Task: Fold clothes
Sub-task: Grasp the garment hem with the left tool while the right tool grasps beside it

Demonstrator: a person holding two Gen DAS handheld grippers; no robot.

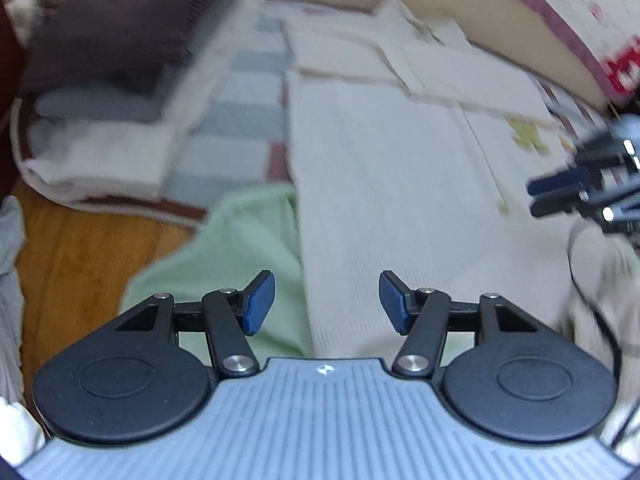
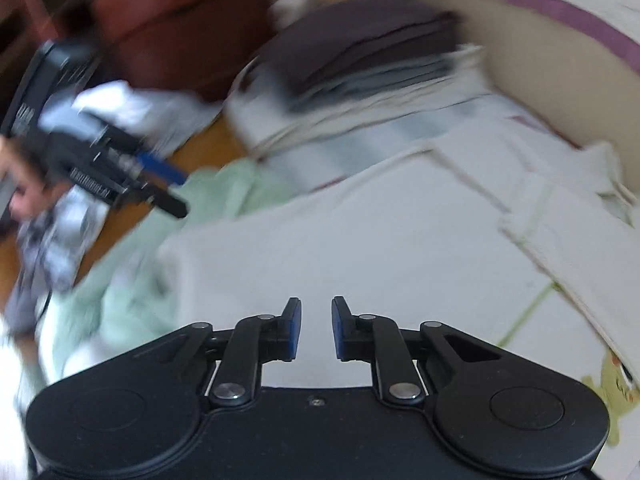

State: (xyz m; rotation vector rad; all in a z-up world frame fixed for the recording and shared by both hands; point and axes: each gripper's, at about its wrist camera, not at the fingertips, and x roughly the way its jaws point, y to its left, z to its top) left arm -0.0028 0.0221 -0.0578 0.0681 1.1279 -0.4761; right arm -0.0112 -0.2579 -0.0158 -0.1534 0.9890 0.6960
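A cream-white garment [image 1: 384,184] lies spread flat on the bedding, with folded parts at its far end; it also shows in the right wrist view [image 2: 360,232]. A pale green cloth [image 1: 232,256] lies crumpled beside its left edge, also in the right wrist view [image 2: 132,272]. My left gripper [image 1: 327,304] is open and empty, hovering over the garment's near left edge. My right gripper [image 2: 316,328] is open a little and empty above the garment's middle. The right gripper shows at the right edge of the left wrist view [image 1: 560,196]. The left gripper shows at the left of the right wrist view [image 2: 160,188].
A stack of folded clothes [image 1: 104,92], dark brown on top, sits at the far left, also in the right wrist view [image 2: 360,68]. Wooden floor [image 1: 80,248] lies at the left. A bed side with a patterned quilt [image 1: 580,20] rises at the back right.
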